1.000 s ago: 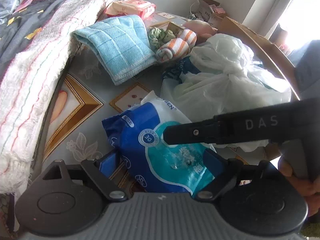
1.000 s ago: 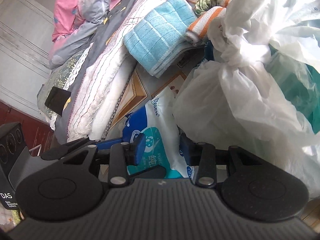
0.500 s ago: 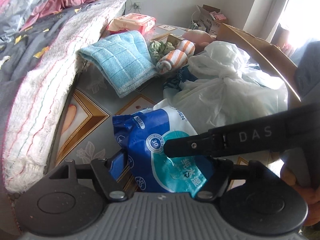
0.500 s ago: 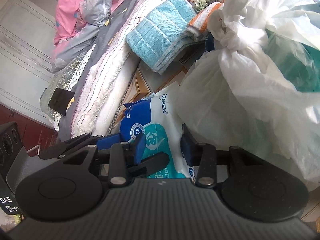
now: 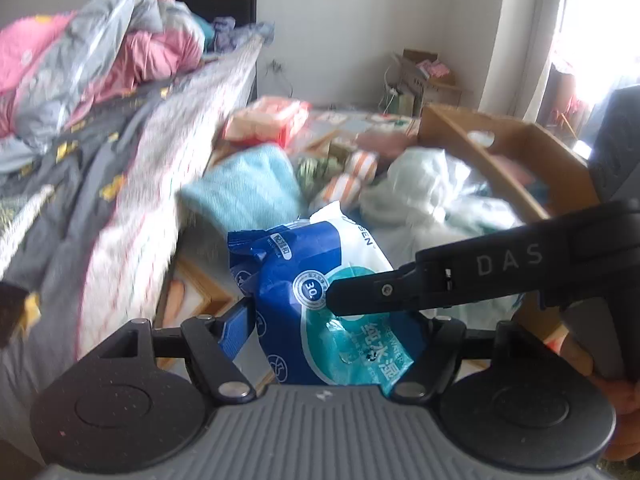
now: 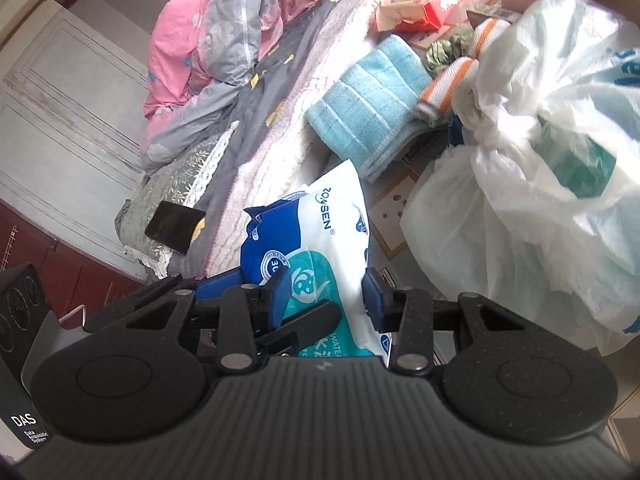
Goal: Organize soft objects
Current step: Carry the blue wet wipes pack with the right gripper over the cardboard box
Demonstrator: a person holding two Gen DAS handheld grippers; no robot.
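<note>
Blue-and-white plastic wraps the wipes pack (image 5: 320,300), which hangs lifted off the patterned surface, caught between both grippers. The left gripper (image 5: 336,320) stands fairly wide, its blue pad (image 5: 236,326) pressed against the pack's left edge; the opposite finger is hidden behind the pack and the other tool, so the hold on that side cannot be checked directly, though the pack sits squarely between the fingers. The right gripper (image 6: 326,294) is narrower, its two blue pads (image 6: 280,294) pinching the pack's near end, with the white upper part of the pack sticking out ahead of the fingers. In the left wrist view the right gripper's black body marked DAS crosses over the pack from the right.

Ahead of both grippers and beyond the pack lies a folded light-blue towel (image 6: 368,108), and just right of it two orange-and-white striped rolls (image 6: 448,80) beside a green bundle (image 6: 440,50). To the right of the pack, close by, sits a knotted white plastic bag (image 6: 520,152). A cardboard box (image 5: 500,152) stands further right and behind it. To the left runs a bed (image 6: 260,112) with a rumpled pink-and-grey quilt (image 6: 208,32). A red-and-white packet (image 5: 268,120) lies far ahead, past the towel.
</note>
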